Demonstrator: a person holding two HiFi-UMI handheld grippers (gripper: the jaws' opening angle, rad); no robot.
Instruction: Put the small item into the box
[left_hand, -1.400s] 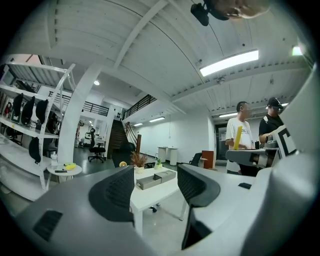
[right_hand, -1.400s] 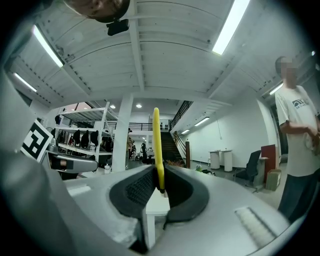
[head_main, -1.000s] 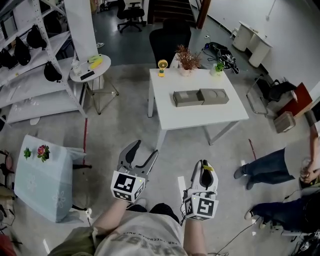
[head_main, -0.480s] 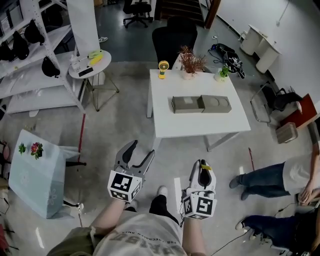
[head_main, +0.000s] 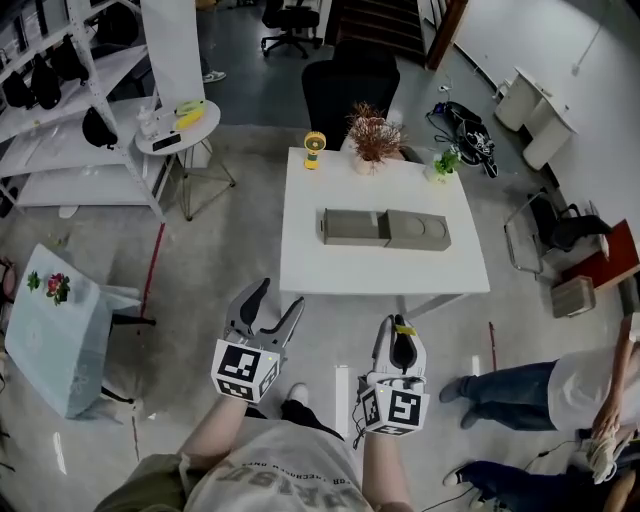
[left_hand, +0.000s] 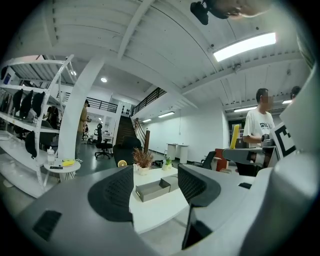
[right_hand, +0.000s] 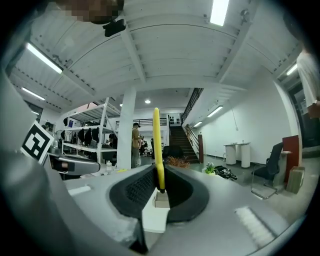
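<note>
left tongs (head_main: 278, 297) gaped wide; right tongs (head_main: 402, 335) were clamped on a thin yellow item (right_hand: 156, 150). both hung near the person's body, short of the white desk (head_main: 310, 270), where the grey box (head_main: 385, 228) lay at its middle.

Held low side by side, left gripper (head_main: 277, 298) jaws apart, right gripper (head_main: 399, 331) clamped on a yellow strip (right_hand: 156, 145).
</note>
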